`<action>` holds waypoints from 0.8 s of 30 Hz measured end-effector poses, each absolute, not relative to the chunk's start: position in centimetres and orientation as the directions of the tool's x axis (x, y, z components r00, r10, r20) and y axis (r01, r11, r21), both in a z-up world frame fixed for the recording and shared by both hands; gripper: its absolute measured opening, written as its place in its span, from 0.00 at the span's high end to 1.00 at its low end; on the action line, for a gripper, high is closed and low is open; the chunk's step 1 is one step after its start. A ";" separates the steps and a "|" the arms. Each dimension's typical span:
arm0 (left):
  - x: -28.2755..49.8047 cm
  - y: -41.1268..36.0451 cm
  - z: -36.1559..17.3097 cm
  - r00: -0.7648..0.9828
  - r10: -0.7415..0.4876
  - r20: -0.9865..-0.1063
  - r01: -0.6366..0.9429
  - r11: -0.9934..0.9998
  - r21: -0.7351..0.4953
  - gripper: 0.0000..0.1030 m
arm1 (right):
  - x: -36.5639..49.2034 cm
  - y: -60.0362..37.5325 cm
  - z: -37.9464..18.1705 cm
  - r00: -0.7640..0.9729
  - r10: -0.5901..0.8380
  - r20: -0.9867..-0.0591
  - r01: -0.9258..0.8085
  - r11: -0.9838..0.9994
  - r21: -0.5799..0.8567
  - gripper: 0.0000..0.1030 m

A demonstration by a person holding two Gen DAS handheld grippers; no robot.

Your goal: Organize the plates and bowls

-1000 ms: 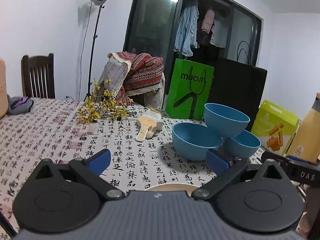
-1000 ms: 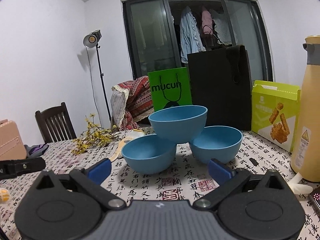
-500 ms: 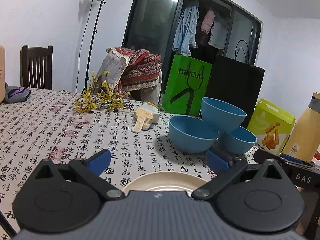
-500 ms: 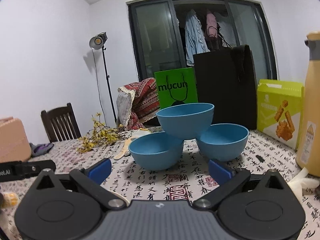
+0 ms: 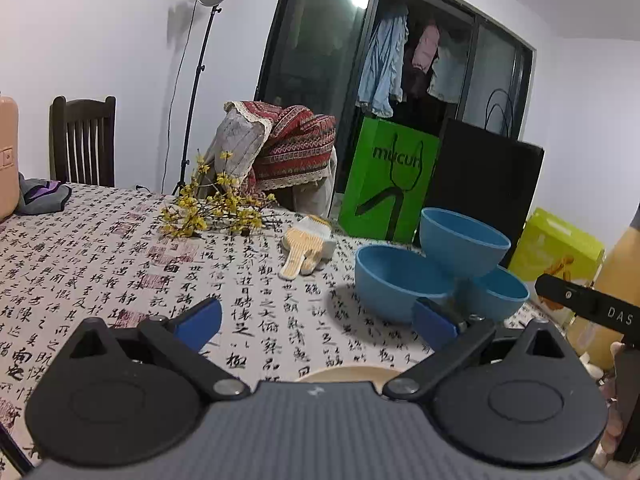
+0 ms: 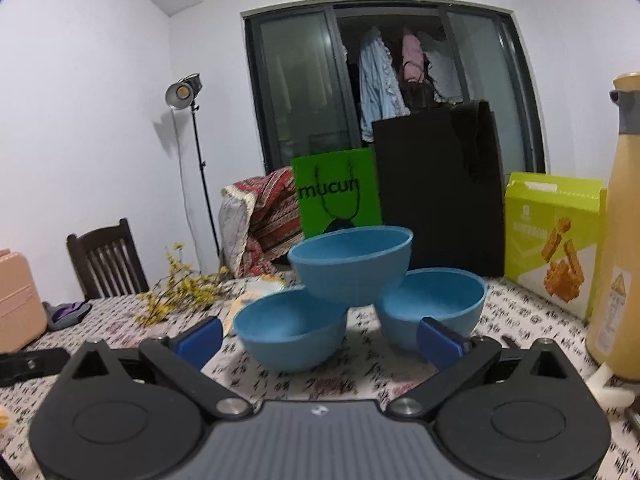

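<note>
Three blue bowls stand on the patterned tablecloth: a left bowl (image 6: 290, 334), a right bowl (image 6: 434, 304), and a third bowl (image 6: 352, 264) resting on the rims of both. In the left wrist view they are the left bowl (image 5: 394, 280), top bowl (image 5: 464, 244) and right bowl (image 5: 498, 294). My right gripper (image 6: 318, 340) is open, close in front of the bowls, holding nothing. My left gripper (image 5: 316, 320) is open and empty, with the rim of a beige plate (image 5: 348, 374) showing just past its body.
A green bag (image 6: 338, 196) and a black bag (image 6: 440, 192) stand behind the bowls. A yellow-green box (image 6: 554, 240) and a tall yellow bottle (image 6: 620, 240) are at right. Yellow flowers (image 5: 212, 208), a glove (image 5: 306, 246), a wooden chair (image 5: 82, 140) and a pink case (image 6: 18, 300) lie left.
The right gripper has moved closer to the bowls, which now look larger. The left gripper tilted up, so less of the beige plate shows than half a second ago.
</note>
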State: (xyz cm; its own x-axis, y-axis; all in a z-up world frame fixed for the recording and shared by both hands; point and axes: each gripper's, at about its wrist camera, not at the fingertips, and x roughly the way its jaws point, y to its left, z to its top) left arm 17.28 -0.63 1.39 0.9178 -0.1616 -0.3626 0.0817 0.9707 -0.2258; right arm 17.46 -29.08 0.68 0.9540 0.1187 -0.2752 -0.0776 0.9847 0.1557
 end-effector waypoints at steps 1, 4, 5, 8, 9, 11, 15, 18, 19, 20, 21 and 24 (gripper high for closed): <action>17.5 -0.5 1.6 0.918 -0.167 -0.360 0.083 0.968 -0.236 0.00 | 17.8 -29.3 1.0 0.956 0.118 -0.270 -0.079 0.985 0.153 0.00; 18.3 -0.3 2.1 0.916 -0.175 -0.361 0.079 0.961 -0.267 0.00 | 18.8 -29.5 2.3 0.959 0.121 -0.257 -0.089 0.987 0.135 0.00; 18.7 -0.2 2.3 0.914 -0.178 -0.364 0.077 0.958 -0.277 0.00 | 19.1 -29.5 2.7 0.959 0.122 -0.255 -0.092 0.988 0.127 0.00; 19.8 -0.2 3.1 0.912 -0.185 -0.366 0.074 0.952 -0.296 0.00 | 20.4 -29.4 4.3 0.962 0.122 -0.243 -0.098 0.989 0.111 0.00; 20.1 -0.3 3.3 0.912 -0.181 -0.367 0.072 0.954 -0.292 0.00 | 20.8 -29.3 4.8 0.964 0.120 -0.239 -0.097 0.990 0.106 0.00; 20.8 -0.7 4.0 0.914 -0.170 -0.368 0.065 0.957 -0.281 0.00 | 21.8 -29.4 5.9 0.968 0.116 -0.224 -0.095 0.990 0.103 0.00; 22.2 -1.6 5.3 0.916 -0.163 -0.367 0.064 0.962 -0.267 0.00 | 24.2 -30.0 7.8 0.970 0.117 -0.215 -0.091 0.988 0.128 0.00; 23.4 -2.5 6.3 0.917 -0.156 -0.368 0.066 0.967 -0.246 0.00 | 26.0 -30.6 9.4 0.973 0.093 -0.211 -0.067 0.990 0.128 0.00; 23.7 -2.9 6.6 0.918 -0.156 -0.365 0.070 0.969 -0.238 0.00 | 26.6 -31.0 9.9 0.974 0.082 -0.213 -0.055 0.990 0.132 0.00; 24.1 -3.3 6.9 0.920 -0.154 -0.362 0.072 0.971 -0.229 0.00 | 27.1 -31.3 10.3 0.974 0.076 -0.214 -0.047 0.989 0.138 0.00; 24.4 -3.7 7.2 0.921 -0.153 -0.360 0.074 0.972 -0.225 0.00 | 27.7 -31.7 10.8 0.974 0.071 -0.215 -0.039 0.988 0.147 0.00; 25.5 -4.9 7.9 0.921 -0.157 -0.356 0.082 0.973 -0.217 0.00 | 29.5 -33.2 11.6 0.974 0.040 -0.224 0.000 0.984 0.177 0.00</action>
State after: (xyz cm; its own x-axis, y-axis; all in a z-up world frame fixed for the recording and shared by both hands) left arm 25.51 -4.94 7.87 0.9212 -0.1566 -0.3563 0.0816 0.9729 -0.2166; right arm 29.50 -33.17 11.60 0.9738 0.0405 -0.2239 -0.0001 0.9841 0.1774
